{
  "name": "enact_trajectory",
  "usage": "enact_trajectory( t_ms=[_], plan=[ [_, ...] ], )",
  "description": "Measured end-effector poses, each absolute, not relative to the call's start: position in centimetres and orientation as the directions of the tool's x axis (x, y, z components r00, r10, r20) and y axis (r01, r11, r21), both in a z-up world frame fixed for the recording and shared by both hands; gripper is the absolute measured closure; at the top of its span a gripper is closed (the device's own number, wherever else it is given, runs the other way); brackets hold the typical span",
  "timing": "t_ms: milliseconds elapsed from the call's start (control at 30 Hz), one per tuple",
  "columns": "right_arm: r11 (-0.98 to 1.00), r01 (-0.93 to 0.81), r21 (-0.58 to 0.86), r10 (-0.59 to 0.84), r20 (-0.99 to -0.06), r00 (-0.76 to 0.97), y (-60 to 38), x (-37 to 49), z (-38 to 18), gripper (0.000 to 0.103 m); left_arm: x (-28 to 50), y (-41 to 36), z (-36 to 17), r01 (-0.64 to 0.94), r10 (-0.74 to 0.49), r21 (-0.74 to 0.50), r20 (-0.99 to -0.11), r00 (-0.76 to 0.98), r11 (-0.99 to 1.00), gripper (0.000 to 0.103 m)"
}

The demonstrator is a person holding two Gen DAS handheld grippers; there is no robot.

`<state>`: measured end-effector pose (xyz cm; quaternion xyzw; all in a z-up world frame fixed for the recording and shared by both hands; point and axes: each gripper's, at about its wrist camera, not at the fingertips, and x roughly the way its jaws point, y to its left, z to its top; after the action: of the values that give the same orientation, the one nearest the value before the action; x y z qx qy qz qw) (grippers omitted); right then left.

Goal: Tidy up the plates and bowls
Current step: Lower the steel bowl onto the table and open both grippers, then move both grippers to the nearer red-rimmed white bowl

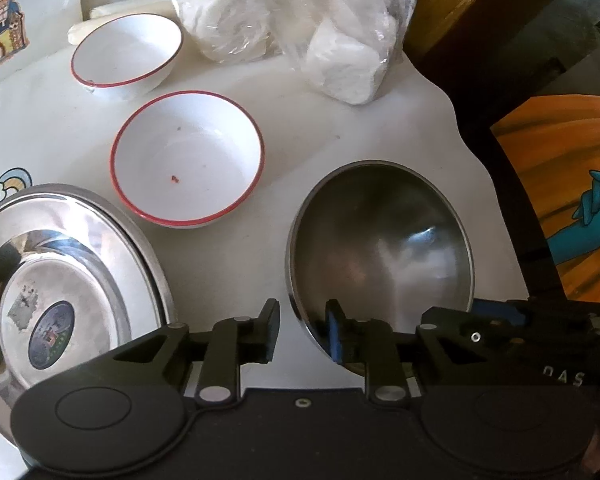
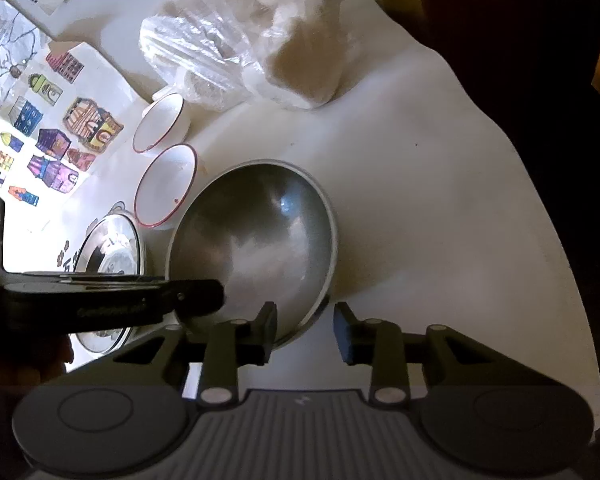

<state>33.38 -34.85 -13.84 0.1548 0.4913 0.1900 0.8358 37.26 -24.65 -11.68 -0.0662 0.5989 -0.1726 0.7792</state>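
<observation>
Steel bowl (image 1: 380, 256) upright on the white tabletop (image 1: 320, 128), at about 4 o'clock from the near red-rimmed bowl (image 1: 188, 160); far red-rimmed bowl (image 1: 126, 50) at 11 o'clock of that one, steel plate (image 1: 60, 280) at 8 o'clock, bag of white rolls (image 1: 292, 20) toward 12. Left gripper (image 1: 300, 332) spread, jaws straddling the steel bowl's near rim at its 7 o'clock edge, one blue pad inside the wall, the other outside; not yet closed on it. Right gripper (image 2: 306, 334) likewise spread, at the same bowl's (image 2: 256, 240) 5 o'clock rim, holding nothing.

Probably light and stiff, that bowl: thin metal, no give, but a smooth polished wall likely to slip between pads. Best taken across the rim, pinched squarely, kept level. Red-rimmed bowls judged harder and chip-prone, heavier for their size; same rim pinch, gentler setting down, especially when nesting one into the other. Plate shallow, glossy; its outer lip the only real purchase.
</observation>
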Motion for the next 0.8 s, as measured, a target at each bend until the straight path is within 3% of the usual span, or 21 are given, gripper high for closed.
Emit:
enact_trajectory(
  t_ms=[400,600,800],
  plan=[
    [0.883,-0.15,0.444,0.458,-0.749,0.479,-36.1,32.5,-13.2,0.056,36.1,-22.3,-9.5,0.132,-0.352,-0.327,-0.897,0.269,0.936,0.043],
    [0.883,-0.155,0.443,0.456,-0.732,0.506,-37.0,32.6,-12.3,0.04,36.7,-20.2,-6.8,0.085,-0.334,-0.326,-0.866,0.371,0.941,0.018],
    [0.877,-0.177,0.446,0.466,-0.704,0.535,-37.0,33.4,-11.0,0.012,38.0,-18.1,-5.1,0.043,-0.256,-0.266,-0.855,0.451,0.963,0.001]
  ],
)
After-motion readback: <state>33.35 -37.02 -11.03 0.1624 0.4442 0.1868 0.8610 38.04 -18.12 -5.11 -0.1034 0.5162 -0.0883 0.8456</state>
